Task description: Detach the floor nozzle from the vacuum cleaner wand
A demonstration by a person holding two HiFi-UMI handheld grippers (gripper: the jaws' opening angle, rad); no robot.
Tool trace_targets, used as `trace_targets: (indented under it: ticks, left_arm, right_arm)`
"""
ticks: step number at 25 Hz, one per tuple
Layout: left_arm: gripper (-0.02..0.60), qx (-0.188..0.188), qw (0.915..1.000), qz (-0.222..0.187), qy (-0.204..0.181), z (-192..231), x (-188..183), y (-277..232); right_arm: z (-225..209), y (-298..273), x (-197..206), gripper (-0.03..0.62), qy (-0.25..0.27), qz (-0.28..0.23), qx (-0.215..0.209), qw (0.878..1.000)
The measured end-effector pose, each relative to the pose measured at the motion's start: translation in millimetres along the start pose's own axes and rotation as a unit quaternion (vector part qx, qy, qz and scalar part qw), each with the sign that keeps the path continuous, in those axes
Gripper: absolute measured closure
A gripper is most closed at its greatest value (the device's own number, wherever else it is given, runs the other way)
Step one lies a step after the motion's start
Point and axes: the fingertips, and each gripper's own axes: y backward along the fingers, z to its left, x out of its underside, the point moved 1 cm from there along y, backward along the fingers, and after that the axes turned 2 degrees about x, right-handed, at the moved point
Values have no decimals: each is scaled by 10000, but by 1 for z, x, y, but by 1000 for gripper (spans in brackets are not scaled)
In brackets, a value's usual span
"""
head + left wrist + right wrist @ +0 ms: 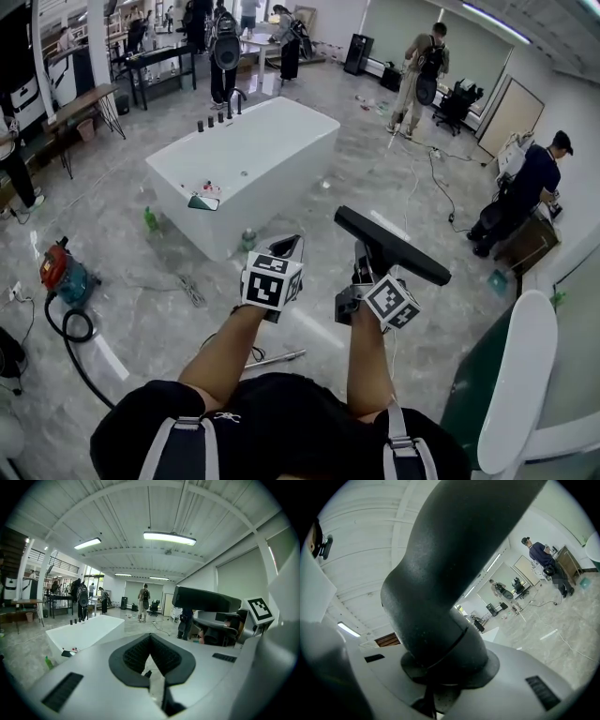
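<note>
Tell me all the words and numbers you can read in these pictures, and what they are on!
No words or numbers can be read anywhere.
Left marker cube: only a black-and-white square pattern, no letters.
Right marker cube: the same kind of pattern, no letters.
Red vacuum cleaner on the floor: any label is too small to read.
Green bottle by the tub: too small to read.

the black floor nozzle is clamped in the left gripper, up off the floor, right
No: the right gripper clamps the black floor nozzle, up off the floor, as the right gripper view shows; the left gripper is shut and empty.
</note>
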Motion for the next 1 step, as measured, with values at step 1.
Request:
trace_targets:
  ticks: [1]
  left_arm:
    - [574,13,10000,-5,22,0,0,-1]
  right_arm:
    - [-1,-1,0,493,20,16,6,10000]
